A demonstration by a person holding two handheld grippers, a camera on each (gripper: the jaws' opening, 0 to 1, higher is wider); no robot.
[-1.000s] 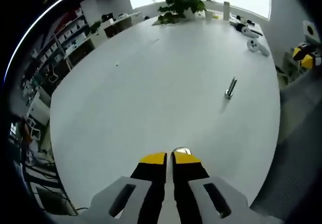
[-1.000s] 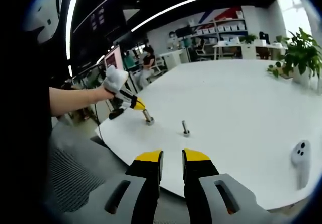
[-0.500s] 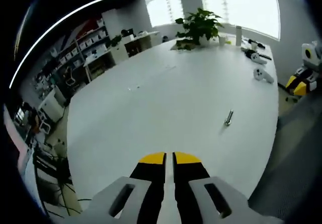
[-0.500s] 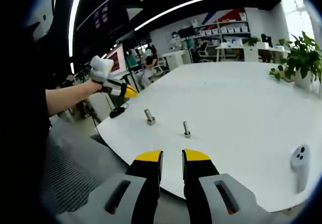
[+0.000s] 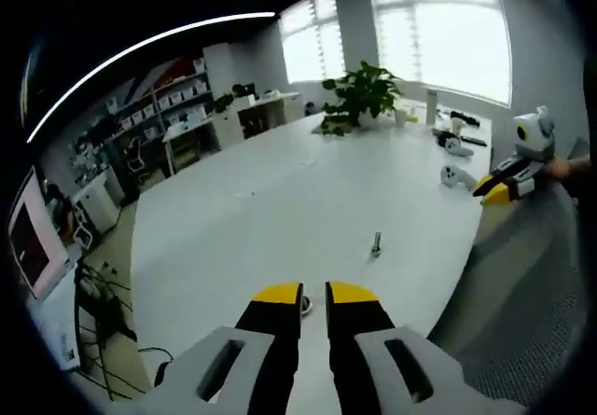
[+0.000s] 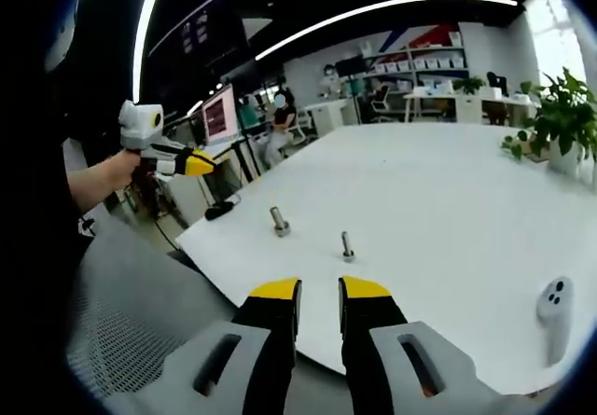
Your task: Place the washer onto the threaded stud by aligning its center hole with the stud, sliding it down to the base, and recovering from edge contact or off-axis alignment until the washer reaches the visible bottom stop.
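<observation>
In the right gripper view two threaded studs stand upright near the white table's [image 6: 448, 191] near edge. The left stud [image 6: 279, 221] has a wider metal ring at its foot, which looks like the washer. The right stud [image 6: 346, 245] is thinner and bare. My left gripper [image 6: 198, 163] hangs off the table's left edge in a hand, well apart from the studs. In the left gripper view, my left gripper [image 5: 315, 296] has a narrow gap and holds nothing. One stud [image 5: 306, 304] peeks between its tips; the other stud [image 5: 376, 243] stands beyond. My right gripper [image 6: 319, 292] is open and empty.
A white controller [image 6: 552, 303] lies on the table near its right edge, seen as the controller [image 5: 454, 174] in the left gripper view, close to my right gripper [image 5: 504, 185]. A potted plant [image 5: 359, 98] stands at the far end. A mesh chair [image 6: 131, 312] sits below the table edge.
My left gripper has drawn back from the left stud, up and off the table edge, its jaws parting a little. The right gripper has stayed put.
</observation>
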